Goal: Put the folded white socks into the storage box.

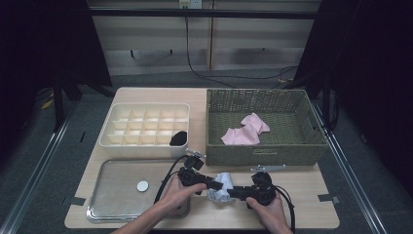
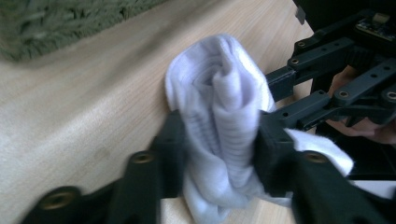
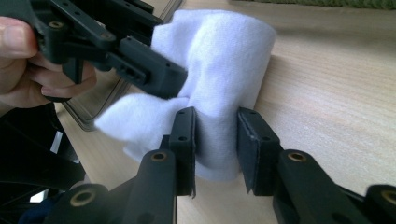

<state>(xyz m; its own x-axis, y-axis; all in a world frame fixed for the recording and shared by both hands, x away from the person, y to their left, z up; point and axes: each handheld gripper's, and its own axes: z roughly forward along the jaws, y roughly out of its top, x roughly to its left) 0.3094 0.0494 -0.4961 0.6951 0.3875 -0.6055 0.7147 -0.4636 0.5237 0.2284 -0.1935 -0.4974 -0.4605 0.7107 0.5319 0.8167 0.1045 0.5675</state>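
The white sock [image 1: 221, 187] is one rolled bundle, caught between the two grippers at the front of the wooden table [image 1: 311, 183]. The left gripper [image 2: 219, 144] has its two jaws pressed into the roll from either side, pinching its middle, with loose folds bulging above and below the pads. The right gripper [image 3: 215, 140] comes at the same bundle from the opposite end, and its two jaws are clamped on a fold of the fabric, the cloth squeezed thin between them. In the high view the left gripper [image 1: 207, 184] and the right gripper [image 1: 234, 191] point toward each other with the sock bridging them, one hand behind each.

Beyond the grippers, farther from the person, stands one woven basket [image 1: 265, 151] with one pink cloth [image 1: 247, 130] lying inside. Beyond and to the left of the left gripper sits one cream divider tray [image 1: 146, 146], and one black item [image 1: 178, 138] fills the compartment nearest that gripper. Just left of the left gripper lies one clear shallow tray [image 1: 114, 195] holding one small white disc [image 1: 142, 185]. One cable [image 1: 168, 178] trails from the left gripper across that tray's edge.
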